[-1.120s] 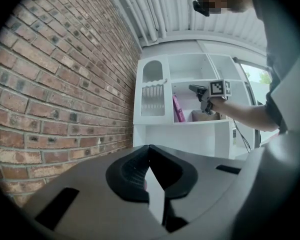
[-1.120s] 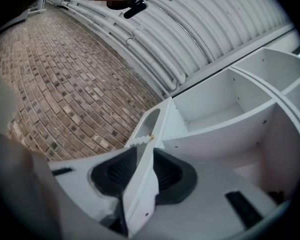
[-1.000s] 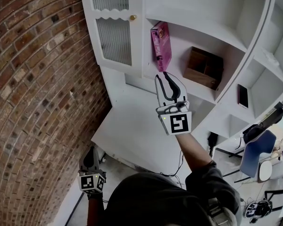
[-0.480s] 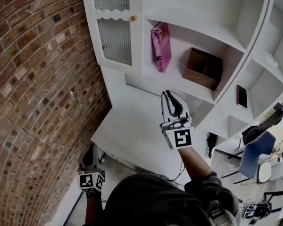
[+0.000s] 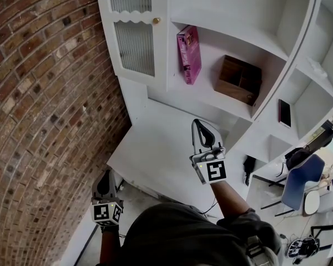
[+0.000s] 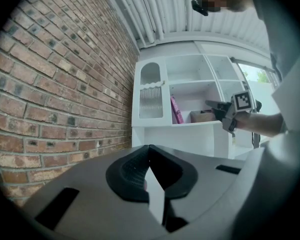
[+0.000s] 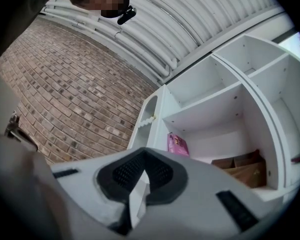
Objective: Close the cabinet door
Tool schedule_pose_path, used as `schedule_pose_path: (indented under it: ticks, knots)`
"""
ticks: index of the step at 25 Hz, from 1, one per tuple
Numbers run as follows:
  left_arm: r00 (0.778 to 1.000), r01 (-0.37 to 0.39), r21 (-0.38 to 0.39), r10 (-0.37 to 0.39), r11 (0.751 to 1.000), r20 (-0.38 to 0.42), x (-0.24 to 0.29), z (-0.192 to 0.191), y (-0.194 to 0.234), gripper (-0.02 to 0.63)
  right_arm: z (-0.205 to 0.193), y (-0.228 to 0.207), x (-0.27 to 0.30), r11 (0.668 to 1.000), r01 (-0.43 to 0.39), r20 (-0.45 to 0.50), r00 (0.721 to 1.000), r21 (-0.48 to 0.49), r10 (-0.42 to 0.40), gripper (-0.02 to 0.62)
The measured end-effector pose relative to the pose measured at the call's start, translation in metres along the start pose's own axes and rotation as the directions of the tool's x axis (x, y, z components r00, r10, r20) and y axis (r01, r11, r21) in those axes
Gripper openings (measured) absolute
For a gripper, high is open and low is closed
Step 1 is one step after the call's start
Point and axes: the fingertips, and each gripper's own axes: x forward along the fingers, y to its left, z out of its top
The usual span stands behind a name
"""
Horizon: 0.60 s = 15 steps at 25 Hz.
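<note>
The white cabinet door [image 5: 134, 43], with ribbed glass panes and a small brass knob [image 5: 156, 21], lies flush with the cabinet's front at the left of the shelves. My right gripper [image 5: 198, 124] hangs in front of the lower counter, below the pink book and apart from the door, with its jaws shut on nothing. The right gripper view looks up past the shut gripper [image 7: 144, 154] at the door [image 7: 146, 119]. My left gripper [image 5: 105, 182] stays low near the brick wall, far from the cabinet; the left gripper [image 6: 149, 149] is shut and empty there.
A pink book [image 5: 189, 53] and a wooden box [image 5: 240, 80] stand on an open shelf. A dark flat thing [image 5: 285, 113] leans in a lower compartment. The brick wall [image 5: 44, 121] runs along the left. A blue chair [image 5: 299, 184] stands at the right.
My right gripper has come down from the pink book's shelf to in front of the counter, and its jaws have closed. The left gripper has kept still.
</note>
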Motion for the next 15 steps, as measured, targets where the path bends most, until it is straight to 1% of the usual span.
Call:
schedule_pose_path:
  ticks: [6,15]
  knots:
    - [1.000,-0.005,-0.004,0.005,1.000,-0.006,0.000,-0.001,-0.003,0.002,-0.011,0.001,-0.009,1.000,-0.002,-0.029,1.000,0.025,0.003,0.000]
    - [1.000,0.000,0.002,0.000,1.000,-0.011,0.005,0.000,-0.008,0.002,-0.016,-0.001,-0.016,0.999,-0.009,-0.034,0.999,0.050,0.011,0.000]
